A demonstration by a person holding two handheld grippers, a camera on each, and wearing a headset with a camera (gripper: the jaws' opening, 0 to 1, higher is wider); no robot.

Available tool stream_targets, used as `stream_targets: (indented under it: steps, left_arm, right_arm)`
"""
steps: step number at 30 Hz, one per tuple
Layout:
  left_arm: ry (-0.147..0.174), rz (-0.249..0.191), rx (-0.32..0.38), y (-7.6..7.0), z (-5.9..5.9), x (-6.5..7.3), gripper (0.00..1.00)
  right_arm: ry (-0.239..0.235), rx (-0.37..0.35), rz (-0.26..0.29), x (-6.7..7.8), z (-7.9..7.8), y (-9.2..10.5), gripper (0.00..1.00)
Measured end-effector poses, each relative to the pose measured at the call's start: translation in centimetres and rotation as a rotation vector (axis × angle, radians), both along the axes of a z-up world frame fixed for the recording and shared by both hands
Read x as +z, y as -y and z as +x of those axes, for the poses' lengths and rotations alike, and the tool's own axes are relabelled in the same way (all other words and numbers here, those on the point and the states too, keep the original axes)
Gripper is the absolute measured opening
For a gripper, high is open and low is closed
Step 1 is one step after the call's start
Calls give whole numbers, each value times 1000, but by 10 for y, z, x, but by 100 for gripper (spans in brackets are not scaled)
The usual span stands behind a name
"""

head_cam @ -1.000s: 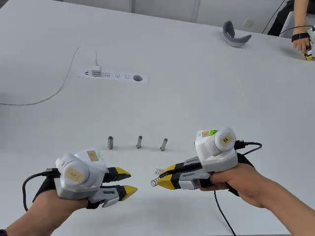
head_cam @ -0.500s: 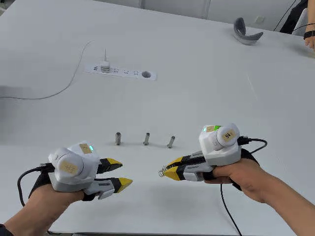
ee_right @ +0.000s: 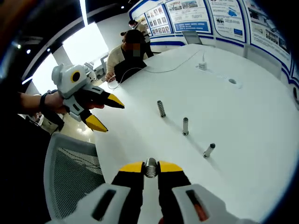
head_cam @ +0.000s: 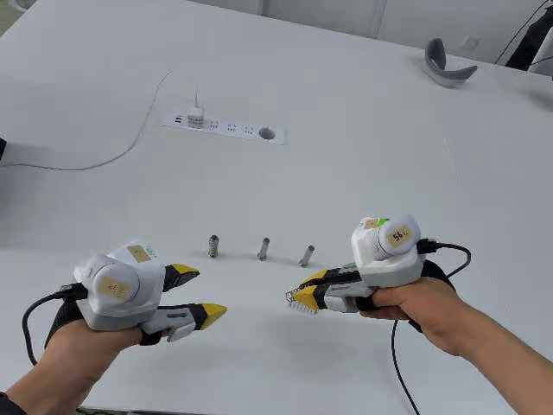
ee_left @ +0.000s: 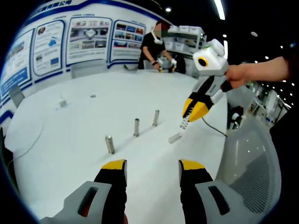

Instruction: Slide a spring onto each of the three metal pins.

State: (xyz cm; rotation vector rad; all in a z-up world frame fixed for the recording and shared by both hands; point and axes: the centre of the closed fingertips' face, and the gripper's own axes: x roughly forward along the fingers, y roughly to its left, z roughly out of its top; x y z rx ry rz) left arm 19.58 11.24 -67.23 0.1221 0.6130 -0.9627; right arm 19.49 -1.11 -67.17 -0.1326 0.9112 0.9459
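Here, the jaws of the right gripper (head_cam: 300, 296) were closed on a spring (ee_right: 150, 168), near the three pins (head_cam: 263, 249). The left gripper (head_cam: 207, 290) jaws stood open, empty. One end pin (head_cam: 213, 245) appeared sprung; next, the coil would need aligning over a bare pin (head_cam: 307, 256).

I see three pins in a row on the table (head_cam: 371, 164): left pin (head_cam: 213, 245), middle pin (head_cam: 263, 249), right pin (head_cam: 307, 256). A fitted spring (ee_right: 161, 110) sits around the left pin. The power strip (head_cam: 226, 128) lies well behind them. In front, my left gripper (head_cam: 207, 290) is at the left. My right gripper (head_cam: 299, 294) is at the right, with the held spring (ee_right: 150, 168) between its jaws.
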Motion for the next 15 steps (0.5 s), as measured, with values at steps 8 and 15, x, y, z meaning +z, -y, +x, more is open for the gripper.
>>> stream_targets:
  steps: [8,15]
  left_arm:
    - [-15,16,44,-13,4,-9,51]
    - [-17,42,65,-21,7,-18,55]
  right_arm:
    - [2,-9,-23,-4,15,2,12]
    - [11,-13,-46,-5,30,4,12]
